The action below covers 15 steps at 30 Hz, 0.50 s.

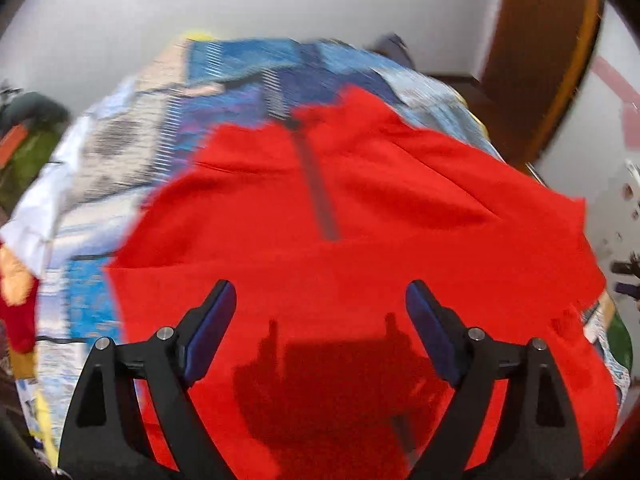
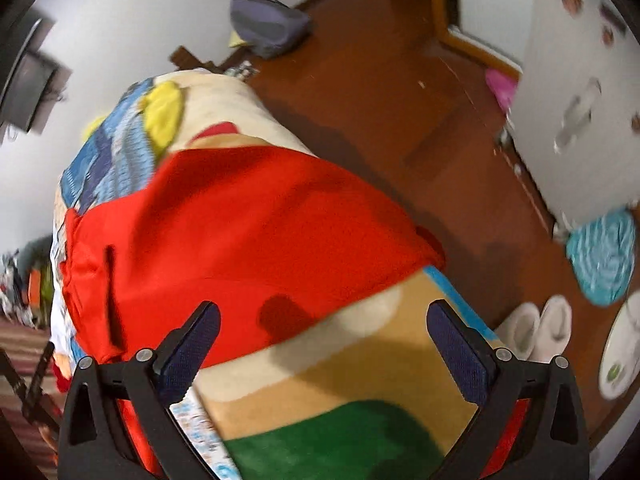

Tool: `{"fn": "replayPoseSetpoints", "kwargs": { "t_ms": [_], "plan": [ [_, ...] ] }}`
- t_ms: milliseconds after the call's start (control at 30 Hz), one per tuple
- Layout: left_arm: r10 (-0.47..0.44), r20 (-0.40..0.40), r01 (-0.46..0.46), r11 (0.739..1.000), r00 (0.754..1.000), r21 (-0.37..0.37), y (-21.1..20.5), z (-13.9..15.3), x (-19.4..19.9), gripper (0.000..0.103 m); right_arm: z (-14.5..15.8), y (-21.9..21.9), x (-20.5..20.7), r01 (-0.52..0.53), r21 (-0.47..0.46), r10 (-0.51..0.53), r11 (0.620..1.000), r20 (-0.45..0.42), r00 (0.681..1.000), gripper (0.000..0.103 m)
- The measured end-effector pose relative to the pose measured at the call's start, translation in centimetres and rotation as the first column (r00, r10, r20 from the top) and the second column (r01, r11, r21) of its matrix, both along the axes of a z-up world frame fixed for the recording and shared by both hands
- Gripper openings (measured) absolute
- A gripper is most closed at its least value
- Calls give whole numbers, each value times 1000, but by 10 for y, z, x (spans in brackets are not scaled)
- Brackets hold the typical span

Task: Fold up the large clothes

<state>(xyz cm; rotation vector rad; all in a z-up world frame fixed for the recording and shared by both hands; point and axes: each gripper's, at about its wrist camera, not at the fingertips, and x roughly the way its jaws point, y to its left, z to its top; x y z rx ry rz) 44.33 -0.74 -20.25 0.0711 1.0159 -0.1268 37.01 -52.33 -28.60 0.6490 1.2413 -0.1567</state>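
A large red garment (image 1: 360, 216) with a dark zip down its front lies spread on a bed with a patterned blanket (image 1: 132, 148). My left gripper (image 1: 320, 304) is open and empty, hovering above the garment's near part; its shadow falls on the cloth. In the right wrist view the red garment (image 2: 240, 232) lies across the blanket (image 2: 340, 376), its edge reaching the bed's right side. My right gripper (image 2: 324, 324) is open and empty, above the garment's near edge and the bare blanket.
The bed's right edge drops to a brown floor (image 2: 380, 92). On the floor are white slippers (image 2: 536, 332), a teal cushion (image 2: 604, 256) and a grey bag (image 2: 268, 20). A white cloth (image 1: 48, 200) lies at the bed's left. A door (image 1: 536, 64) stands beyond.
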Motion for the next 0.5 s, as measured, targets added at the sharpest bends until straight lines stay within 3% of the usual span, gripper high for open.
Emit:
{"fn": "replayPoseSetpoints", "kwargs": {
  "t_ms": [133, 267, 367, 467, 500],
  "plan": [
    [-90, -72, 91, 996, 993, 5, -54, -29, 10, 87, -31, -11, 7, 40, 123, -39, 992, -13, 999, 95],
    [-142, -115, 142, 990, 983, -10, -88, -47, 18, 87, -43, -10, 21, 75, 144, -77, 987, 10, 997, 91],
    [-158, -129, 158, 987, 979, -13, -106, -59, 21, 87, -50, -11, 33, 118, 160, -124, 980, 24, 992, 80],
    [-169, -96, 171, 985, 981, 16, -117, -60, 17, 87, -55, -13, 44, 148, 151, -154, 977, 30, 988, 54],
    [-171, -95, 174, 985, 981, 19, -118, -60, 17, 87, -56, -13, 46, 151, 145, -158, 978, 35, 987, 40]
  ]
}}
